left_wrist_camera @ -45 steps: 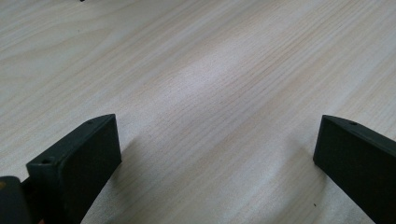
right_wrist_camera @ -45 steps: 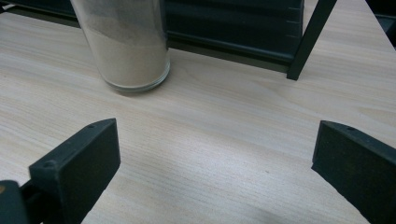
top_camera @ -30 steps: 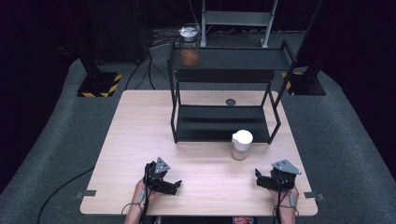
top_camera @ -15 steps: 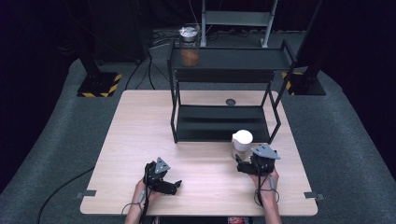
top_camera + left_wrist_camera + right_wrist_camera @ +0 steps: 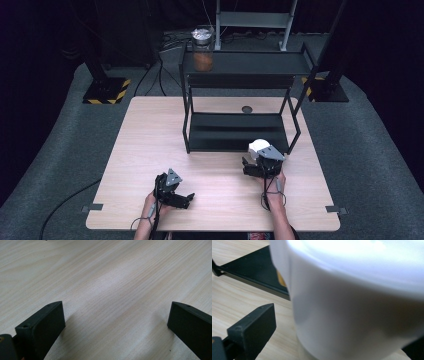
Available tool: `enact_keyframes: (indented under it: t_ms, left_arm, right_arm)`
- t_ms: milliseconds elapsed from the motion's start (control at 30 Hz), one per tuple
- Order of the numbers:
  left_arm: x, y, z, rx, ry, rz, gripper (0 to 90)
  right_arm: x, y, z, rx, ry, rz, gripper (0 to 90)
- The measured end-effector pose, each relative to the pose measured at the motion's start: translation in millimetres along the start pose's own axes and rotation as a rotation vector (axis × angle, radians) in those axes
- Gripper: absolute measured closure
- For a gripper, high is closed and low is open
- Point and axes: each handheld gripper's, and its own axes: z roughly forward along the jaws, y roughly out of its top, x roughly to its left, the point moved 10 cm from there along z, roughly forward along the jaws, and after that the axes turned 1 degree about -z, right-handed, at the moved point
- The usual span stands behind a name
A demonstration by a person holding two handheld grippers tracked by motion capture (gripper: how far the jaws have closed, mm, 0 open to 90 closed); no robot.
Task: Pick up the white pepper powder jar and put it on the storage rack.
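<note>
Now we see the white round plastic container [image 5: 352,305] standing upright on the wooden table [image 5: 210,165], just before the black metal shelf [image 5: 235,132], between the spread jaws of our right gripper [image 5: 248,167], not yet clamped, while the left gripper [image 5: 186,200] rests open, well apart at the near left.

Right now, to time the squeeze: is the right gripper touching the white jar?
Apart. The right gripper view shows wood grain between the left jaw and the white jar; the right gripper stands open around it.

A cup [image 5: 258,146] stands before the shelf rack [image 5: 240,131]; a jar [image 5: 202,49] sits, seemingly, on top.
</note>
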Motion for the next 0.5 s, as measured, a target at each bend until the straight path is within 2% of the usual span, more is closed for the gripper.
enact_keyframes:
  t_ms: [167,200,267,300,367,500]
  left_arm:
    - [0.0,0.0,0.0,0.0,0.0,0.0,0.7]
    - [0.0,0.0,-0.1,0.0,0.0,0.001,0.7]
    - [0.0,0.0,-0.1,0.0,-0.001,0.002,0.8]
    - [0.0,-0.1,-0.1,-0.001,-0.001,0.001,0.9]
    - [0.1,0.0,-0.1,-0.001,-0.001,0.002,0.9]
    - [0.0,-0.1,-0.1,-0.001,-0.001,0.001,0.9]
  right_arm:
    - [-3.5,-1.1,2.8,0.012,-0.005,0.015,0.0]
    - [-3.2,-1.6,2.3,0.011,-0.011,0.017,4.5]
    - [-3.9,-3.9,1.1,0.006,-0.01,0.018,20.1]
    - [-5.7,-5.4,1.0,0.004,0.008,0.028,23.7]
    - [-7.3,-7.2,2.2,0.014,0.022,0.033,28.4]
    - [-8.8,-8.3,2.4,0.011,0.037,0.043,29.5]
